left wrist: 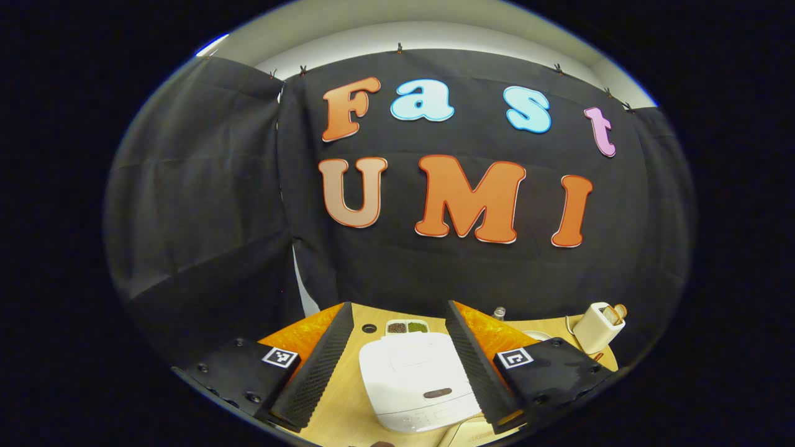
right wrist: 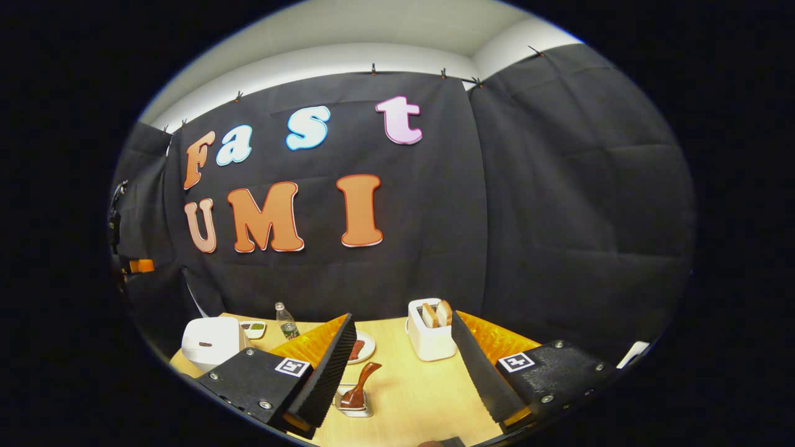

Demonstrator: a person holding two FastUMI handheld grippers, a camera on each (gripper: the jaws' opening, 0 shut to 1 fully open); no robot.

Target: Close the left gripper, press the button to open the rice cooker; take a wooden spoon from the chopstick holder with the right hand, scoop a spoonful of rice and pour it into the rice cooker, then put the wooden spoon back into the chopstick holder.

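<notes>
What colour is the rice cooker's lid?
White, with a small dark button near its front edge; the rice cooker shows best in the left gripper view.

In the left gripper view, the left tool [left wrist: 397, 366] has two long fingers with ribbed inner faces and orange backs. Each sits on a black block with screws and a small square black-and-white marker. The right tool [right wrist: 404, 372] is built the same way.

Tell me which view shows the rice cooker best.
The left gripper view: the rice cooker sits close, lid shut, framed between the open left gripper fingers, its dark front button visible. The right gripper view shows it small at the table's far left edge.
</notes>
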